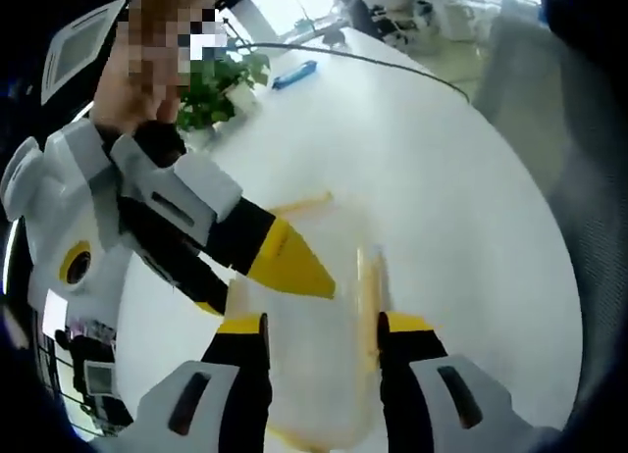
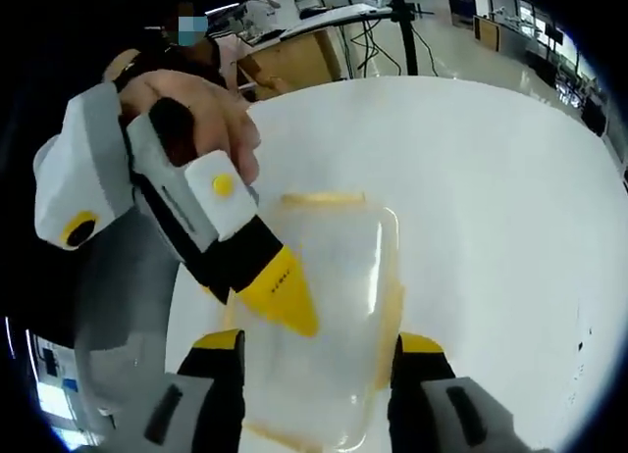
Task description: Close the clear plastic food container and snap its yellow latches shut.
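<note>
White round table point(image 1: 471, 178) (office desks behind); both grippers' fingers spread around clear container point(image 2: 324, 306).

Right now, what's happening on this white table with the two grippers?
A person holds a gripper in each hand over a clear plastic food container with yellow latches, which sits on a round white table. In the left gripper view, the left gripper has its open jaws on either side of the container, while the other gripper's yellow tip reaches in over the lid. The right gripper likewise straddles the container with open jaws. Whether the latches are snapped is unclear. A potted plant stands further back.
</note>
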